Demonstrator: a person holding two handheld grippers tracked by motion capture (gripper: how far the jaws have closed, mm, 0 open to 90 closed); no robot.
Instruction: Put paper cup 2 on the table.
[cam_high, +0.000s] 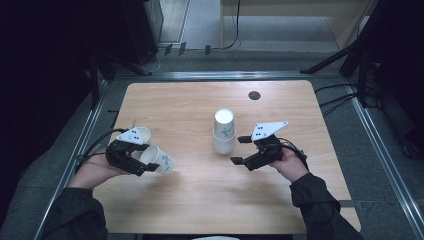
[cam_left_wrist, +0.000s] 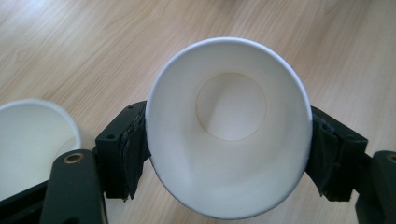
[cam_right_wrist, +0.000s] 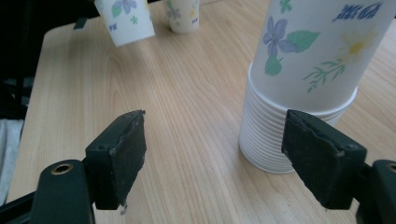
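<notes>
My left gripper (cam_high: 145, 159) is shut on a flower-printed paper cup (cam_high: 160, 159) that lies tilted on its side at the table's left. In the left gripper view the cup (cam_left_wrist: 229, 126) has its mouth towards the camera, and the pads (cam_left_wrist: 133, 149) squeeze its rim into an oval. A second cup (cam_high: 141, 134) stands just behind it. A stack of upturned cups (cam_high: 224, 131) rises at the table's middle. My right gripper (cam_high: 238, 150) stands open just right of the stack; in its own view the stack (cam_right_wrist: 303, 70) is ahead, beside the right jaw, and nothing is between the jaws.
The wooden table (cam_high: 200, 200) has a dark round hole (cam_high: 254, 95) near its far edge. Metal rails run along both sides. Cables trail on the floor beyond the table and at the right.
</notes>
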